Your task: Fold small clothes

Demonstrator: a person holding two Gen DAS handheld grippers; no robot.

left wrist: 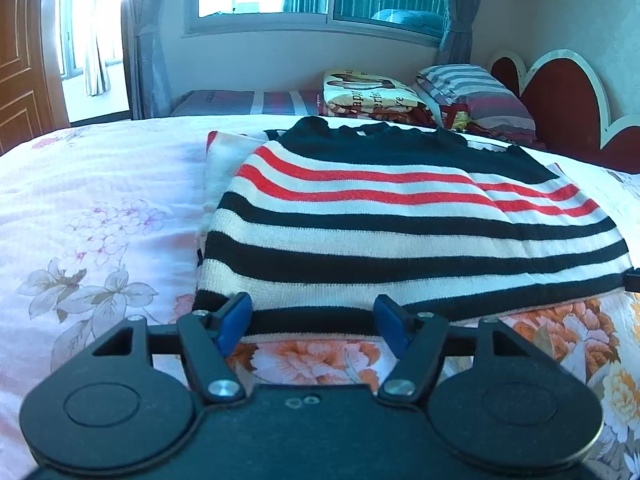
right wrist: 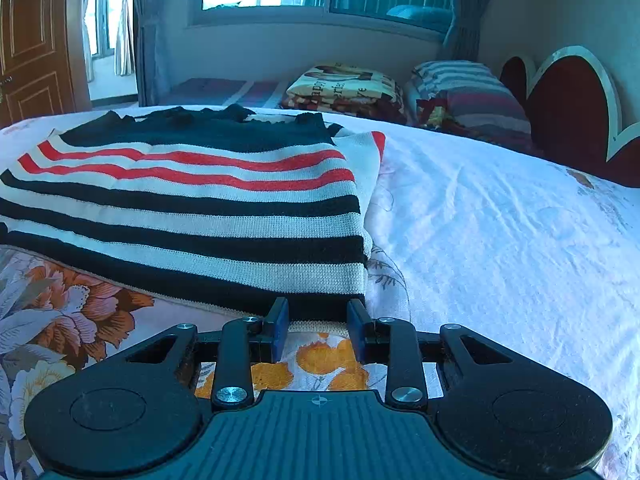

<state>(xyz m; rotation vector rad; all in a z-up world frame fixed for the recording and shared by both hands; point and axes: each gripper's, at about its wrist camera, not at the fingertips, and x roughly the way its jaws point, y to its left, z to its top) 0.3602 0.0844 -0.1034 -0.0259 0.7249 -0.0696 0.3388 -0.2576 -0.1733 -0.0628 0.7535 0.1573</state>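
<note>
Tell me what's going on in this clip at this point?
A person with a gripper in each hand is folding a striped sweater on a bed with a floral sheet. The sweater lies flat, its sides apparently already turned in. The left gripper and the right gripper are both open at the sweater's near hem, one toward each corner, fingers straddling the edge without pinching it yet. Pillows sit near the headboard.

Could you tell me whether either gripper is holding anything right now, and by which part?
Nothing is held. The left gripper and right gripper are both open at the near hem of the striped sweater, which lies flat on the bed.
</note>
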